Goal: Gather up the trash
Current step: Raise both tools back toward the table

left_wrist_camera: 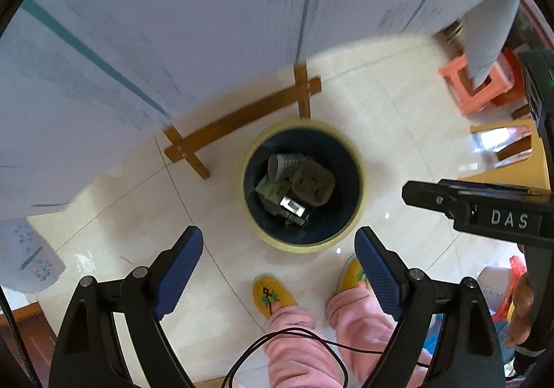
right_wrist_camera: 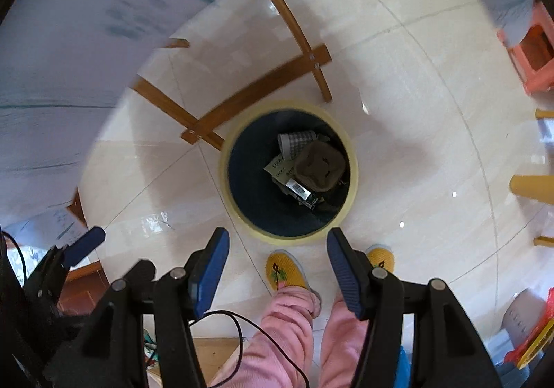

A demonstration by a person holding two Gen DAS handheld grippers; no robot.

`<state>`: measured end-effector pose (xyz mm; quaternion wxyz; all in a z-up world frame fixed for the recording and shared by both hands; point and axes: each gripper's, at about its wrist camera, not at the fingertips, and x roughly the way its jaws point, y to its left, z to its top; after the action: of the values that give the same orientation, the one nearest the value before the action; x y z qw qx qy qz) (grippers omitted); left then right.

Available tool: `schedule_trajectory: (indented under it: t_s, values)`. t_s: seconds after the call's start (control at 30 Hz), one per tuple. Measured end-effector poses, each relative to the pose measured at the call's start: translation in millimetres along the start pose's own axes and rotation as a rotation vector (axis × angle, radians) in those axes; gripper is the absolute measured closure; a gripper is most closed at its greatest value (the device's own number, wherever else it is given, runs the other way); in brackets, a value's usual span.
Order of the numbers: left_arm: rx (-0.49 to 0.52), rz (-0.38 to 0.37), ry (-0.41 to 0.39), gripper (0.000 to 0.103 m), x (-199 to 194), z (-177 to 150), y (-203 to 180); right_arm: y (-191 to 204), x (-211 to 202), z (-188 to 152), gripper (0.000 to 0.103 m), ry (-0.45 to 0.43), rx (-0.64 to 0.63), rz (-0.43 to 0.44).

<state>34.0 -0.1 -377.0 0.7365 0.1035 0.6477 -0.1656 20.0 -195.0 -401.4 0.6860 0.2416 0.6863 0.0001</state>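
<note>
A round trash bin (left_wrist_camera: pixel 351 214) with a pale yellow rim and dark liner stands on the tiled floor; it also shows in the right wrist view (right_wrist_camera: pixel 239 214). Inside lie a brown paper cup carrier (left_wrist_camera: pixel 313 185), a checked paper cup (left_wrist_camera: pixel 285 164), a green leaflet (left_wrist_camera: pixel 271 190) and a dark box with a barcode (left_wrist_camera: pixel 294 208). My left gripper (left_wrist_camera: pixel 278 261) is open and empty, held high above the bin's near side. My right gripper (right_wrist_camera: pixel 277 259) is open and empty, also high above the bin. The right gripper's body shows at the right of the left wrist view (left_wrist_camera: pixel 484 211).
A table with a white cloth (left_wrist_camera: pixel 155 24) and wooden legs with crossbars (left_wrist_camera: pixel 242 121) stands behind the bin. An orange plastic stool (left_wrist_camera: pixel 477 86) is at the far right. The person's feet in yellow slippers (left_wrist_camera: pixel 273 296) and pink trousers stand beside the bin. A black cable (left_wrist_camera: pixel 294 339) hangs below.
</note>
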Motion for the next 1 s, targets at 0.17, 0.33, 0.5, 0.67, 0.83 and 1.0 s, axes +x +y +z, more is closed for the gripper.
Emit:
schedule_trajectory:
  t_s: [0.17, 0.33, 0.5, 0.67, 0.83, 1.0]
  values:
    - [-0.015, -0.026, -0.099, 0.015, -65.3, -0.4, -9.0, 8.4, -56.0, -9.1, 0.044, -0.026, -0.032, 0.025]
    - [-0.029, -0.064, -0.189, 0.015, -137.3, -3.2, -22.4, 25.2, -121.2, -22.9, 0.044, -0.064, -0.114, 0.056]
    - [-0.052, -0.092, -0.246, 0.015, -201.8, -4.0, -31.8, 38.8, -182.0, -31.4, 0.044, -0.118, -0.186, 0.082]
    - [-0.087, -0.087, -0.324, 0.02, -263.8, 1.5, -29.0, 50.1, -239.1, -37.5, 0.044, -0.196, -0.25, 0.124]
    - [-0.113, -0.002, -0.371, 0.038, -309.1, 10.9, -22.5, 58.0, -281.0, -36.7, 0.044, -0.292, -0.304, 0.159]
    - [-0.139, 0.066, -0.404, 0.039, -349.7, 21.2, -11.7, 65.6, -306.6, -30.1, 0.044, -0.36, -0.343, 0.187]
